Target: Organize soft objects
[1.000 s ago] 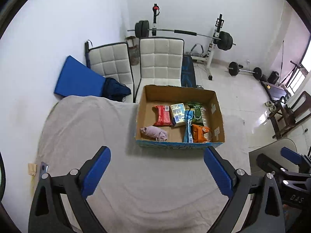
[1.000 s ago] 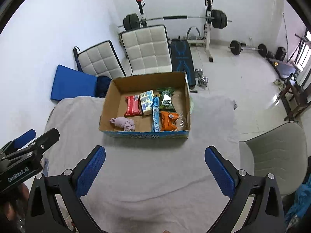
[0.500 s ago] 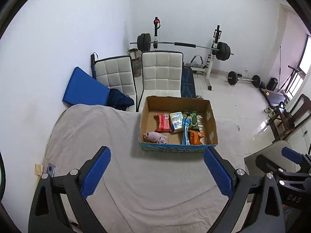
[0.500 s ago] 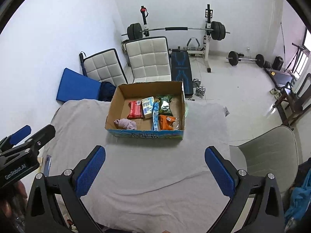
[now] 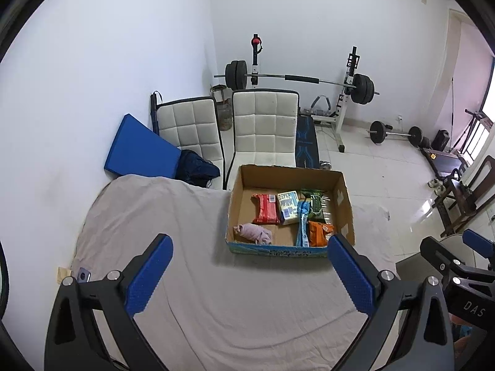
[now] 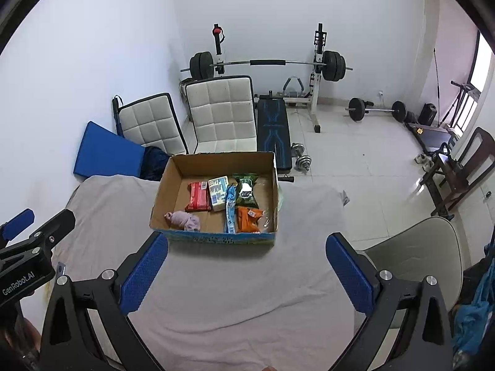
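Note:
An open cardboard box (image 5: 234, 204) (image 6: 161, 194) stands on the grey-clothed table (image 5: 216, 309) (image 6: 247, 293). In it lie a pink cloth toy (image 5: 255, 233) (image 6: 184, 219), a red packet (image 5: 266, 208) (image 6: 198, 196), a white-blue pack (image 5: 287, 207) (image 6: 219, 192), a blue sachet (image 5: 303, 225) (image 6: 230, 211), a green packet (image 5: 315, 205) (image 6: 245, 190) and an orange packet (image 5: 320, 233) (image 6: 249, 219). My left gripper (image 5: 250, 278) and right gripper (image 6: 247, 273) are both open and empty, held well back from the box, above the near part of the table.
Two white padded chairs (image 5: 266, 130) (image 6: 222, 114) and a blue mat (image 5: 139, 151) stand behind the table. A barbell rack (image 5: 297, 80), dumbbells (image 6: 301, 154) and wooden chairs (image 6: 458, 173) stand on the floor. A beige chair (image 6: 414, 256) is at the table's right.
Both grippers have pulled back and up from the box, so the box looks smaller and farther. Both stay open and empty. The box contents are unchanged.

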